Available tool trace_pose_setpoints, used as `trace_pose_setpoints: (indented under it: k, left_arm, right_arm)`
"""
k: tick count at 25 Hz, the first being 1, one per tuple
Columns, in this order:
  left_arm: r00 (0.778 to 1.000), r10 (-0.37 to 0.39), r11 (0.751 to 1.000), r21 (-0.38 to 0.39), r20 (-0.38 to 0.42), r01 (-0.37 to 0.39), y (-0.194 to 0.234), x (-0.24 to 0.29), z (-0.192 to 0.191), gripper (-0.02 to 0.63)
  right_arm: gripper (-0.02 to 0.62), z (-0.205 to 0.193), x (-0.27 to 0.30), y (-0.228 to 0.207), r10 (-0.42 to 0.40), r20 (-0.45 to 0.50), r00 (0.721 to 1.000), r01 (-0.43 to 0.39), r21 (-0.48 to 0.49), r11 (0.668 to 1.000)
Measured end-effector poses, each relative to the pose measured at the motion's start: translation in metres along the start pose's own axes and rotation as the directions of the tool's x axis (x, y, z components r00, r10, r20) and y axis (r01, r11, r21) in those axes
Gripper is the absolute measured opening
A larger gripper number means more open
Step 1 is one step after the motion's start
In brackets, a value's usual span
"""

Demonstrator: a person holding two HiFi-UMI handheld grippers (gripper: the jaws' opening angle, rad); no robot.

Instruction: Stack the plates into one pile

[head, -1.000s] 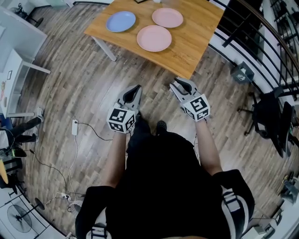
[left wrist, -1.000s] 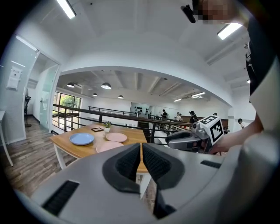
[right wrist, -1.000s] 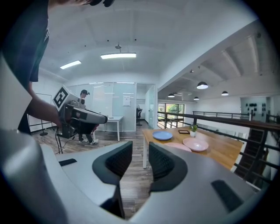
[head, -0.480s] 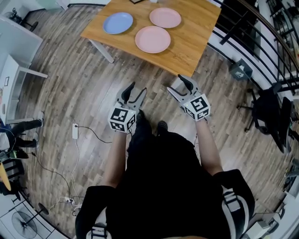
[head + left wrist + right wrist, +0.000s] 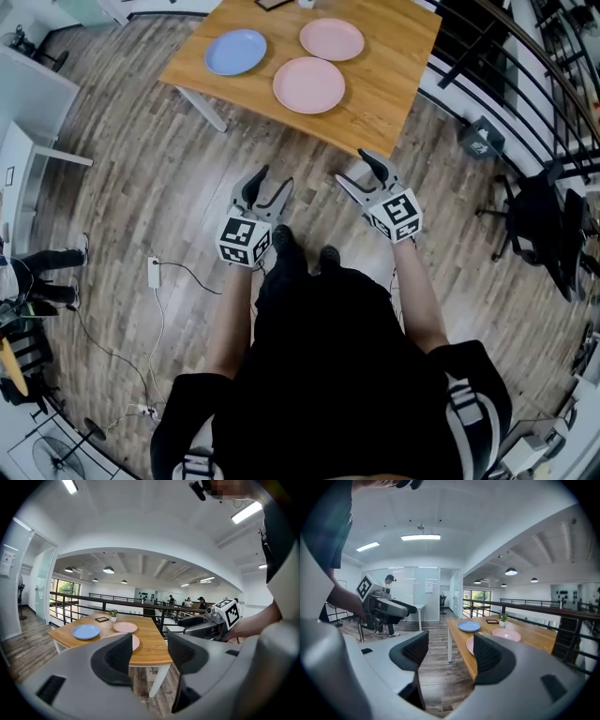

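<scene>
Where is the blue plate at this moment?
In the head view, the blue plate lies at the left of the table, beside the near pink plate and the far pink plate, touching neither.

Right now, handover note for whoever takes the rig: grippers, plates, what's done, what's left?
Left gripper: open, empty, jaws have just been opening.
Right gripper: the same.
Both are held over the floor, short of the wooden table.
Plates: round blue plate, near round pink plate and far round pink plate all lie apart on the table.
Done: nothing stacked.
Left: everything. Probably step up and set two plates onto the third.
</scene>
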State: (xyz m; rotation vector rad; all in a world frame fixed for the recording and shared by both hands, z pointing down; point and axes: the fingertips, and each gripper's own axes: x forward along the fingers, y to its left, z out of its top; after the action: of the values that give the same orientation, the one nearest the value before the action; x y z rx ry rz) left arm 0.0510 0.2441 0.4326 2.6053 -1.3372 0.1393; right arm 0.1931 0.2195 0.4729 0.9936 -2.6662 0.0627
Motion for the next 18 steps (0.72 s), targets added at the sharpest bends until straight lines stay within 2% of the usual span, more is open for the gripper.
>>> trace_pose_setpoints:
  k: [7, 18]
  left_arm:
    - [1.0, -0.019, 1.0, 0.002, -0.007, 0.019, 0.025, 0.004, 0.004, 0.232]
    - [0.994, -0.103, 0.994, 0.031, -0.026, 0.104, 0.073, 0.024, 0.011, 0.233]
  right_arm:
    - [0.311, 0.004, 0.02, -0.001, -0.031, -0.032, 0.999, 0.031, 0.003, 1.0]
    - [0.31, 0.008, 0.065, -0.01, -0.111, -0.054, 0.992, 0.112, 0.028, 0.993]
